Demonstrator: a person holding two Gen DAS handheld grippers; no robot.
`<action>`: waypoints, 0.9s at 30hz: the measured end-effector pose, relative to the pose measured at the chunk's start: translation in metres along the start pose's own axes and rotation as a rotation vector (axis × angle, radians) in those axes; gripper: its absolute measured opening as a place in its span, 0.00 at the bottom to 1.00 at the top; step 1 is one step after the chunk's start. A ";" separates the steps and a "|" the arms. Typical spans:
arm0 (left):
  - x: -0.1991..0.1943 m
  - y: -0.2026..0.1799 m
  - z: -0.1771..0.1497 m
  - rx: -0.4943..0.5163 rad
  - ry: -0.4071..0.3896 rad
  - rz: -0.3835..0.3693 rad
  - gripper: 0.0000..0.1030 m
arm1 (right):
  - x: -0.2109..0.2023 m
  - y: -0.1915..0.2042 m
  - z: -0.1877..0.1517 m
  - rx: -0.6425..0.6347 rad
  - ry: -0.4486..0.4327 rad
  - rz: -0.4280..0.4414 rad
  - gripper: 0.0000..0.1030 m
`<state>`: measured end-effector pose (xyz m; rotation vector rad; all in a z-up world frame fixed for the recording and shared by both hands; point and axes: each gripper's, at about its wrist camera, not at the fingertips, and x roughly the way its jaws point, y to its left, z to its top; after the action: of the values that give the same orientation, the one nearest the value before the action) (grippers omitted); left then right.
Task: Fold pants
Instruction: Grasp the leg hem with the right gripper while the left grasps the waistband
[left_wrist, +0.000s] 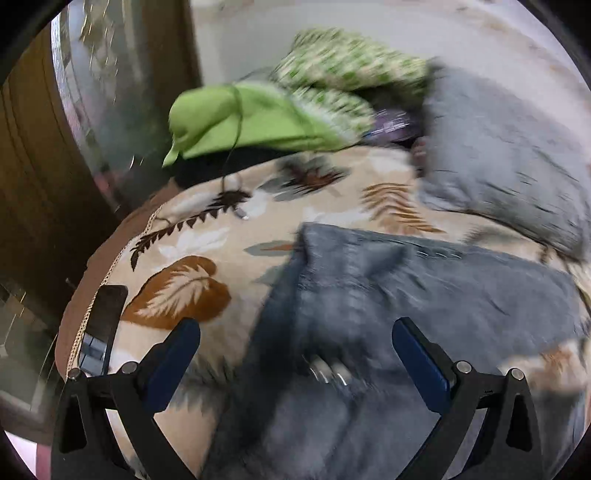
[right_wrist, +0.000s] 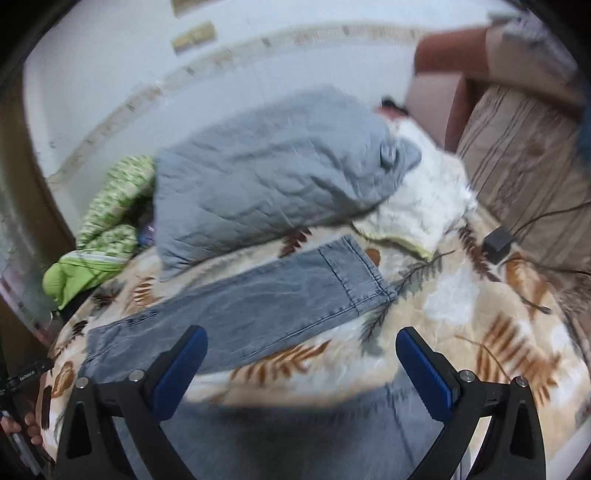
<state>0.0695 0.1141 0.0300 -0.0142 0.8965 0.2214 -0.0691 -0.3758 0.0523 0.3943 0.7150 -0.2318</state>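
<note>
The left gripper (left_wrist: 295, 347) has its two blue-padded fingers spread wide with nothing between them, hanging just above the waist end of the jeans (left_wrist: 406, 295), where small metal buttons show blurred between the finger tips. The right gripper (right_wrist: 301, 350) is likewise spread wide and empty, poised above the bedspread (right_wrist: 461, 332) with a strip of denim under its base and one long leg of the jeans (right_wrist: 258, 302) lying flat just beyond its tips. That leg runs across the bedspread from the left gripper's side toward the hemmed cuff, which points at the far right. The jeans lie spread on the leaf-patterned bedspread (left_wrist: 207, 236), taking up its middle and near part. Beyond the jeans, touching or nearly touching the far edge of the leg, sits a grey pillow (right_wrist: 266, 177); the same grey pillow (left_wrist: 498, 155) shows to the far right of the jeans in the left wrist view. Left of the pillow lies a heap of green cloth (left_wrist: 258, 114), part plain and part patterned. Right of the pillow is a white cover (right_wrist: 421, 199), and beyond the cuff a small black box (right_wrist: 498, 240) with a cable rests on the bedspread. A dark phone (left_wrist: 107, 325) lies at the bedspread's edge, left of the jeans.
</note>
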 end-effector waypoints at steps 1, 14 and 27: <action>0.013 0.002 0.008 -0.021 0.020 -0.002 1.00 | 0.023 -0.009 0.013 0.013 0.032 0.004 1.00; 0.151 0.016 0.062 -0.137 0.188 -0.054 0.87 | 0.213 -0.049 0.084 0.117 0.201 -0.030 0.78; 0.168 -0.010 0.077 -0.141 0.231 -0.226 0.81 | 0.251 -0.045 0.084 0.100 0.181 -0.007 0.79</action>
<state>0.2321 0.1439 -0.0533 -0.2755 1.0991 0.0714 0.1499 -0.4707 -0.0718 0.5128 0.8845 -0.2417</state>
